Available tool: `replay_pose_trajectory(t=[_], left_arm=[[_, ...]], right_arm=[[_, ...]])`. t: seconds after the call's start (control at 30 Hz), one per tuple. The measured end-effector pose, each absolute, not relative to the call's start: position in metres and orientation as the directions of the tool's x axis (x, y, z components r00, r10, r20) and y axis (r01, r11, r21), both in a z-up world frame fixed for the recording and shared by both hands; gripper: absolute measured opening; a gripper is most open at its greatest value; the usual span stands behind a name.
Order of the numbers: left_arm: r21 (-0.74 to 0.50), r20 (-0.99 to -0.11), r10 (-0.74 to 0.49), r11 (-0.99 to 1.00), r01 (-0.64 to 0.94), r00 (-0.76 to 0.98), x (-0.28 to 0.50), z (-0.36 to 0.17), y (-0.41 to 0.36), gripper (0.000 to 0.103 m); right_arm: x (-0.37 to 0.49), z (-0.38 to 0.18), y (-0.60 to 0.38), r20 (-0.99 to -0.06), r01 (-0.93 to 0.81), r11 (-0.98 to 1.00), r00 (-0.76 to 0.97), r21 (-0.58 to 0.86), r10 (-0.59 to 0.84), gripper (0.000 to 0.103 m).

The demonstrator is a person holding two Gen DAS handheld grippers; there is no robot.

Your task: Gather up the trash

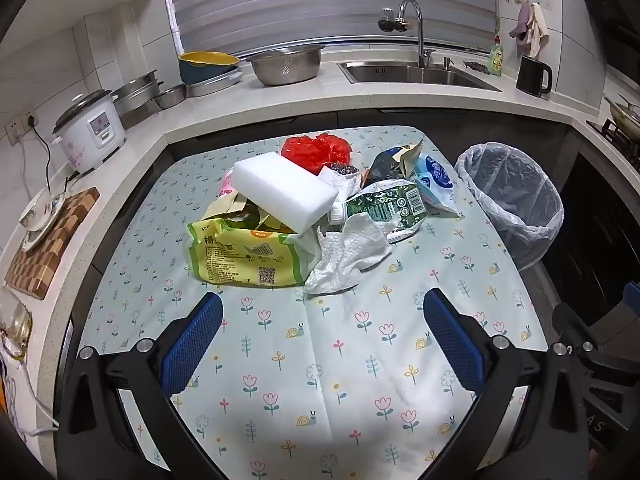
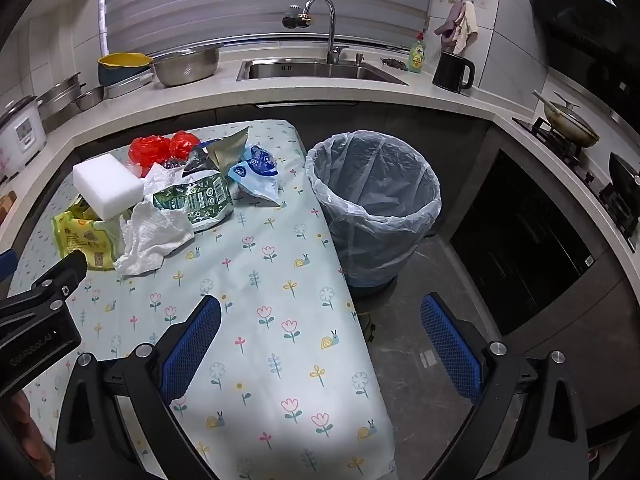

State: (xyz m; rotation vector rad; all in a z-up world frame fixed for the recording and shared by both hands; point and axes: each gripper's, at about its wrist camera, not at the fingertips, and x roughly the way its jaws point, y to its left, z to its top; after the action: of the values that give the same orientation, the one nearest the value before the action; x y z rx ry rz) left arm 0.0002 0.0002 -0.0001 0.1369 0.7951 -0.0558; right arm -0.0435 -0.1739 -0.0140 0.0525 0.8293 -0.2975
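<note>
A heap of trash lies on the flowered table (image 1: 320,360): a white foam block (image 1: 284,192), a yellow-green wrapper (image 1: 244,256), a crumpled paper towel (image 1: 348,252), a dark green packet (image 1: 384,204), a red plastic bag (image 1: 316,150) and a blue-white pouch (image 1: 436,180). My left gripper (image 1: 324,304) is open and empty, just short of the paper towel. My right gripper (image 2: 320,308) is open and empty over the table's right edge, with the heap to its far left (image 2: 156,236). A bin lined with a clear bag (image 2: 376,200) stands on the floor right of the table.
A counter wraps around behind with a sink (image 1: 416,72), metal bowls (image 1: 286,66), a rice cooker (image 1: 90,136), a black kettle (image 1: 534,76) and a chequered board (image 1: 52,240). A stove with a pan (image 2: 570,126) is at the right. Dark cabinets (image 2: 520,252) flank the bin.
</note>
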Motion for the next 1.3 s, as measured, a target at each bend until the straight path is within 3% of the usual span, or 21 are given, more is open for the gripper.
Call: replay_pose_trajectory(t=[0.47,1.3], left_arm=[[0.104,-0.688,-0.006,0.989,0.107,0.726,-0.0007,-0.0021,0.0008,0.096],[0.079,-0.722,-0.01,0.992,0.097,0.691,0.0032,-0.0083,0.002,0.096]], right_arm=[[-0.0445,-0.0137,-0.1742,-0.732,0.278,0.958,0.638,-0.072,-0.24,0.096],[-0.0416,-0.0144,-0.1702,-0.738,0.27,0.96,0.633,-0.072,-0.233,0.096]])
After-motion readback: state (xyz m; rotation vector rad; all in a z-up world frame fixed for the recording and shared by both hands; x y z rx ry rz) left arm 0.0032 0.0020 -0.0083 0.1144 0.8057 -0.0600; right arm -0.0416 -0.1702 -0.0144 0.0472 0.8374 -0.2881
